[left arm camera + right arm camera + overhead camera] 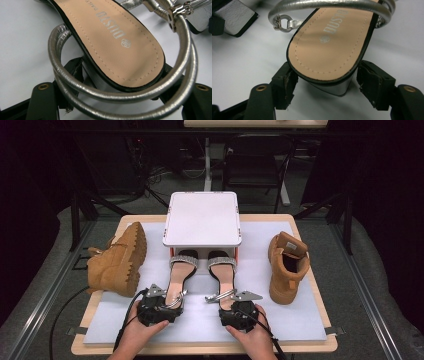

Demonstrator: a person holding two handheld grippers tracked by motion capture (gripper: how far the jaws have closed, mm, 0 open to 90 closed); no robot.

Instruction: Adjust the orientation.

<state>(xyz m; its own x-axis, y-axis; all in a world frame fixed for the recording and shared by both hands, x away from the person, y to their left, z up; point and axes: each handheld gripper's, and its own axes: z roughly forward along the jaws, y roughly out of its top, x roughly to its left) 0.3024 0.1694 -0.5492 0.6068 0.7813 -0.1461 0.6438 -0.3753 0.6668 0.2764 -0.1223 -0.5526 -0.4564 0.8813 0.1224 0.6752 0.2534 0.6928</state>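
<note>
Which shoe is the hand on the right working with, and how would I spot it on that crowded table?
Start at the white box at the back of the table's pale mat. Two heeled sandals poke their toes under its front; take the right-hand sandal, just left of the upright tan boot. Unlike the boots it is slim, with a beige insole and silver straps, and its heel sits between the right tool's open jaws.

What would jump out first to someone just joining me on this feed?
The pair of silver-strapped sandals at mid-table, toes under a white stand, with the left gripper and right gripper open at their heels. Next, the tan boots: one on its side at the left, one upright at the right.
</note>
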